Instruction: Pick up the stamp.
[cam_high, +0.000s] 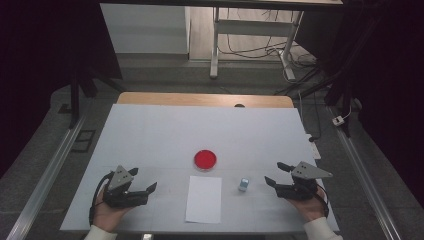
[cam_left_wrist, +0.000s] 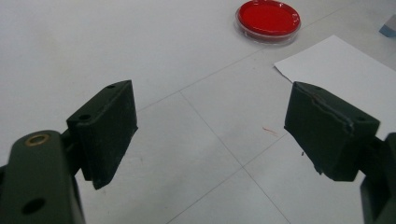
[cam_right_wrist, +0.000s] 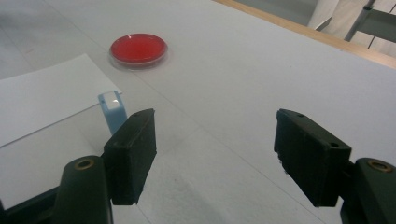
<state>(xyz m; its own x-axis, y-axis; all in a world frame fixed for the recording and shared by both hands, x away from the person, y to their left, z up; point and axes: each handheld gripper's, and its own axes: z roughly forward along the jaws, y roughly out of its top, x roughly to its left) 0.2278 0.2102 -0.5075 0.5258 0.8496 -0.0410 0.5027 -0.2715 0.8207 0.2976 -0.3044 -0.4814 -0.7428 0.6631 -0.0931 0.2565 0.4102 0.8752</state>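
Note:
A round red dish (cam_high: 205, 159) (cam_left_wrist: 268, 20) (cam_right_wrist: 138, 49) lies near the middle of the white table (cam_high: 160, 130). In front of it lies a white sheet of paper (cam_high: 204, 198) (cam_left_wrist: 345, 65) (cam_right_wrist: 44, 95). A small light-blue block (cam_high: 243, 184) (cam_right_wrist: 112, 111) stands just right of the paper. My left gripper (cam_high: 141, 180) (cam_left_wrist: 211, 135) rests open at the front left, nothing between its jaws. At the front right my right gripper (cam_high: 275, 174) (cam_right_wrist: 215, 156) is open too, a little right of the blue block.
The table's wooden far edge (cam_high: 205, 99) (cam_right_wrist: 299, 29) runs across the back. Beyond it stand a white metal frame (cam_high: 250, 30) and cables on the floor (cam_high: 260, 50). A metal rail (cam_high: 50, 170) runs along each side of the table.

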